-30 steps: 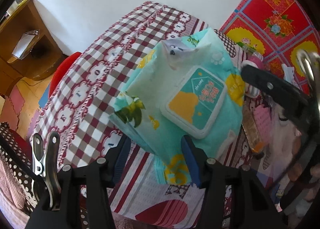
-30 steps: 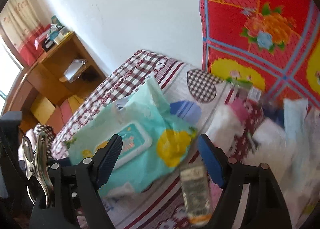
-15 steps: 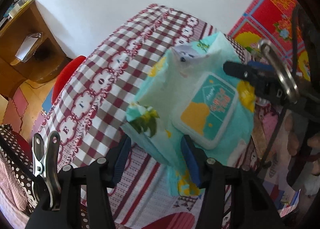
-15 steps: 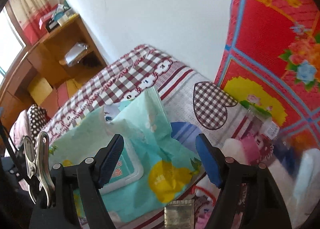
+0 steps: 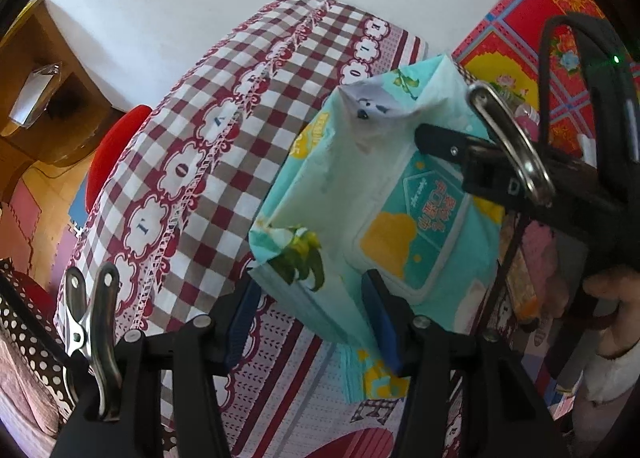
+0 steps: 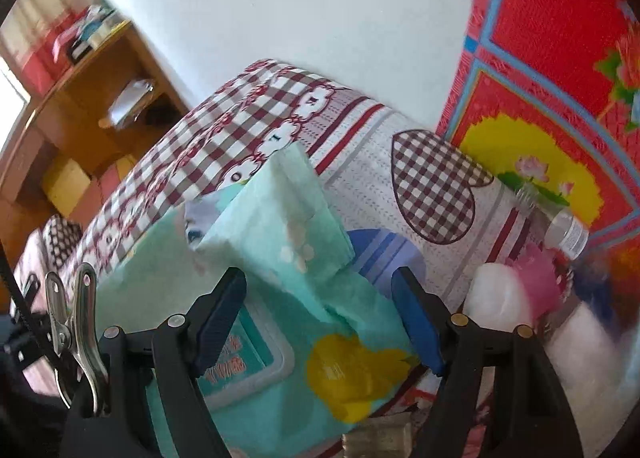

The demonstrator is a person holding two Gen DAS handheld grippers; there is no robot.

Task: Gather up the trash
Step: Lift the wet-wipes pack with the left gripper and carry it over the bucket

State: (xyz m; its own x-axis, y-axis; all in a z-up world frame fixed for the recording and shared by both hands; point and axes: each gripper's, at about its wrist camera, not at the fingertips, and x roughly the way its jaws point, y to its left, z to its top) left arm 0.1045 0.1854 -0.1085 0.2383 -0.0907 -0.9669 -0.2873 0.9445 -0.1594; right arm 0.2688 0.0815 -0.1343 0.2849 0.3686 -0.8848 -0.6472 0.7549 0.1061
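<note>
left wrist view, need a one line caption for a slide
Left gripper clamps the corner of a teal wet-wipes pack above a checked bedspread as the right gripper reaches in.

Between the blue-padded tongs, a teal wipes pack (image 5: 360,194) with yellow patches; beyond it, maroon-and-white checked cloth (image 5: 224,146).

Both our wrist cameras look steeply down, close above the checked bedspread (image 5: 192,162). We share the teal wet-wipes pack (image 5: 360,194) (image 6: 280,258); our left view sits nearer the bed's edge.
</note>
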